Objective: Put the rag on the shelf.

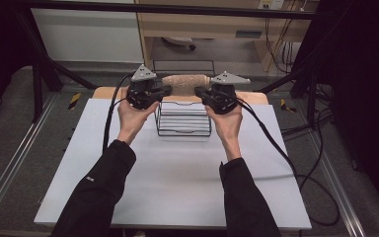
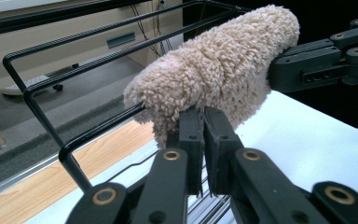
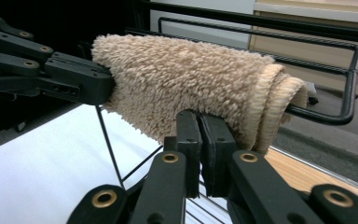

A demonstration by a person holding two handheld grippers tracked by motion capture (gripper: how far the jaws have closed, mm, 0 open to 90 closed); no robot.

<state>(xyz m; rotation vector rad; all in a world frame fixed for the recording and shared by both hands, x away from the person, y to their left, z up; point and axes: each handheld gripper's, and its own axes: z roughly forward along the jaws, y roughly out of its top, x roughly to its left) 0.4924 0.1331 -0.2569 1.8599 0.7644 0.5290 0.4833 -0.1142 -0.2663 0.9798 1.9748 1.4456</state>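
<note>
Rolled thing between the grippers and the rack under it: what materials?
Rolled towel: looks like beige terry or fleece cloth, going by the looped fuzzy pile and the stitched flat hem at one end. Wire rack: thin bent rods, likely metal with a matte black coating.

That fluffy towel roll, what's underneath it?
Under the towel stands a black wire rack on the white table, with pale slats showing inside it. Both grippers, left and right, pinch its ends. What supports the towel's middle is hidden.
</note>
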